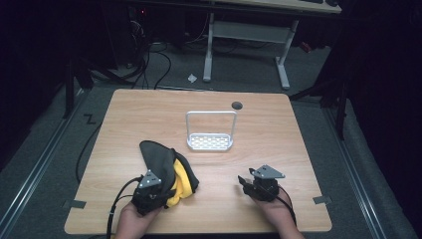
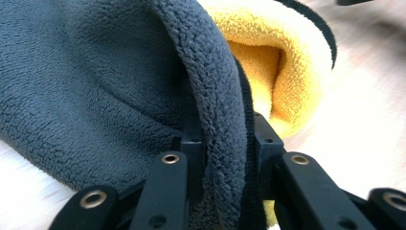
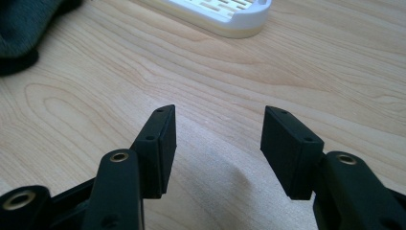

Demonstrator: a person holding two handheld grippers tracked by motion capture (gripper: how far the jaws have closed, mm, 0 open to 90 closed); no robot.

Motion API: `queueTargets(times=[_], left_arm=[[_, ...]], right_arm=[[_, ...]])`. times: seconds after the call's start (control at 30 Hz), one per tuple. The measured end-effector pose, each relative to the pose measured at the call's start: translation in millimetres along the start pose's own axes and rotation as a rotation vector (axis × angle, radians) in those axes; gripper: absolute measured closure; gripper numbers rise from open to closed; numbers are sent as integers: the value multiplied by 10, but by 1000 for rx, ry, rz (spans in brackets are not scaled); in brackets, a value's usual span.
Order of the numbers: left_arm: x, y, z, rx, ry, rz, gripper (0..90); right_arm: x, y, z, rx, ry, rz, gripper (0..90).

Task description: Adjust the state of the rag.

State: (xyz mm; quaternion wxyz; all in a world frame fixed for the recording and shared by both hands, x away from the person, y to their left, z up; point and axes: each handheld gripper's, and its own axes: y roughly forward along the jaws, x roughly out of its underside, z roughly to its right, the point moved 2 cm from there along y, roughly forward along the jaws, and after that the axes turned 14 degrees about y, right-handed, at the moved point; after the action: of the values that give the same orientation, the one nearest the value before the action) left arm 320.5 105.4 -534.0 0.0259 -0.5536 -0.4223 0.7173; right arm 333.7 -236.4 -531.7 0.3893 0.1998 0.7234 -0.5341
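Note:
A dark grey cloth with a yellow inner side lies bunched on the near left of the wooden table. My left gripper is shut on the cloth's folded grey edge, with yellow fleece beyond the jaws. A white rack with a slotted base and a tall wire hoop stands at the table's middle. My right gripper sits near the front right, open over bare wood, with nothing between its fingers. The rack's base lies ahead of it.
A round dark grommet hole sits near the table's far edge. Cables trail off the left front of the table. Beyond the table are a white desk frame and dark floor. Grey tape tabs mark the front corners.

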Motion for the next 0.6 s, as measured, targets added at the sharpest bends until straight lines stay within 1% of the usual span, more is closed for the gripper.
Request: queueTargets(times=[0.07,0.1,0.13,0.17,0.2,0.23,0.27,0.37,0.4,0.43,0.5,0.53,0.57,0.6], left_arm=[[-32,63,77,9,7,11,721],[-49,87,108,7,10,11,718],[-64,118,134,14,9,18,716],[-78,145,156,16,8,23,716],[-91,173,174,19,5,28,714],[-105,199,189,22,-1,35,714],[-119,225,200,23,-4,41,712],[-170,308,228,37,-24,56,704],[-207,362,250,49,-33,64,696],[-207,362,250,49,-33,64,692],[-239,401,278,56,-31,72,682],[-247,413,292,58,-28,75,647],[-250,414,306,59,-17,77,625],[-250,414,306,59,-17,77,599]], right_arm=[[-1,-5,-17,-13,-6,3,467],[-5,-20,-50,-30,-8,8,458],[-8,-29,-70,-39,-9,12,457],[-8,-29,-70,-39,-9,12,457],[-12,-51,-121,-52,-18,19,457],[-12,-51,-121,-52,-18,19,457],[-10,-62,-153,-64,-23,23,455],[3,-76,-262,-100,-37,17,450],[22,-64,-353,-123,-57,4,448],[22,-64,-353,-123,-57,4,448],[43,-46,-444,-143,-75,-11,441],[61,-30,-533,-166,-92,-25,440],[70,-24,-573,-174,-100,-30,440],[78,-21,-609,-185,-105,-33,435]])
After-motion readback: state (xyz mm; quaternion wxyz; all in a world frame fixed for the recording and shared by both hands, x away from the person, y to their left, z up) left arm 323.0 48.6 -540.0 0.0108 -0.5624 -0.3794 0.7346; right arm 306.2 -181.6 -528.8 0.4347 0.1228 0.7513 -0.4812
